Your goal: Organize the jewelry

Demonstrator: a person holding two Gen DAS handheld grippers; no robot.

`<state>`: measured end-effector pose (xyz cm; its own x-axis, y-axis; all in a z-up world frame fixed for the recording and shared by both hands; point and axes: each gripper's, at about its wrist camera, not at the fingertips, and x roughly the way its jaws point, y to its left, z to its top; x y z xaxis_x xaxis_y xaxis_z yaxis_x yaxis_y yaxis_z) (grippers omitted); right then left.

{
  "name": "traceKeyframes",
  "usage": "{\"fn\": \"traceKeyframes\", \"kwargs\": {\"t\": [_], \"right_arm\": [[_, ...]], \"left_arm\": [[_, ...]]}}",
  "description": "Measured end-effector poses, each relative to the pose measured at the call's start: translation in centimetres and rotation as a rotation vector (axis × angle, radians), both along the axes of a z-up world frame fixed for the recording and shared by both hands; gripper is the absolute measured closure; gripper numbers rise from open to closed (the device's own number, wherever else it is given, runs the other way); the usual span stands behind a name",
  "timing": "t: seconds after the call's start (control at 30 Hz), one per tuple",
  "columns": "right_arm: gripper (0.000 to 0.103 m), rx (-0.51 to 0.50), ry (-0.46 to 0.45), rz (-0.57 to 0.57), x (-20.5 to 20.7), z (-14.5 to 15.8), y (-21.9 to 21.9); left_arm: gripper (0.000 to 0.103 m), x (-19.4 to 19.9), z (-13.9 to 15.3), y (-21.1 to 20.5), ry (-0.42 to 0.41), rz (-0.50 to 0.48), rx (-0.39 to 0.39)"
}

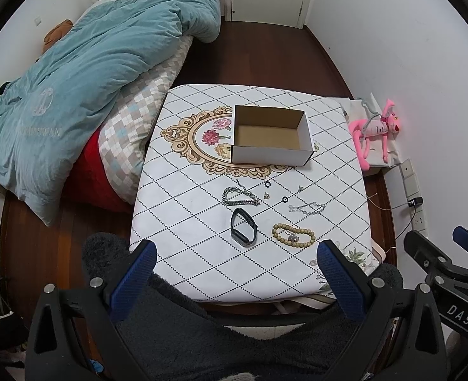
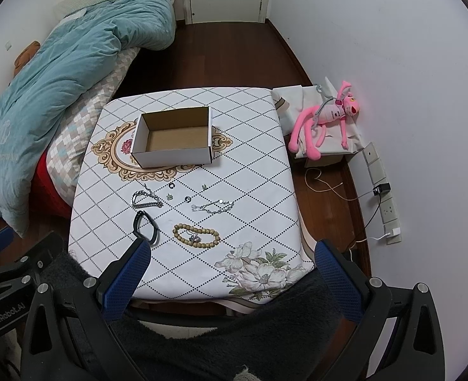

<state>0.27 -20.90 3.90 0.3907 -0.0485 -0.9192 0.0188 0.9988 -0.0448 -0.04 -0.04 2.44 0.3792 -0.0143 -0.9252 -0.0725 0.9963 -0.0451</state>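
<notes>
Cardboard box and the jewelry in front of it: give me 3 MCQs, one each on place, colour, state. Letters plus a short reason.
1. Where does the wooden bead bracelet lie?
A. inside the box
B. on the tablecloth, on the near side of the box
C. on the bed

2. What colour is the plush toy by the wall?
A. pink
B. green
C. yellow

3. What state is the cardboard box in?
A. shut with a lid
B. open and holding the chains
C. open with nothing in it

Answers:
1 B: the beads rest on the tablecloth, next to the black band, nearer the camera than the box.
2 A: its body and long limbs are plainly pink.
3 C: only the bare brown floor of the box shows, and the silver chain lies outside it.
</notes>
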Motion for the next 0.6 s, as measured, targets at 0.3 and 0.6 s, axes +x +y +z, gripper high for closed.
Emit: {"fn": "traceKeyframes", "kwargs": {"t": [0.3,0.6], "right_arm": [[0.000,0.006,0.020,-0.077,4.7,-5.3,-2.0],[0.012,0.015,0.252,-0.091,8.4,-20.3,-2.1]], "left_arm": [[0.000,4.1,-5.7,1.1,-0.012,0.061,0.121],[0.012,6.7,-17.5,1.7,0.170,0.026,0.126]]}}
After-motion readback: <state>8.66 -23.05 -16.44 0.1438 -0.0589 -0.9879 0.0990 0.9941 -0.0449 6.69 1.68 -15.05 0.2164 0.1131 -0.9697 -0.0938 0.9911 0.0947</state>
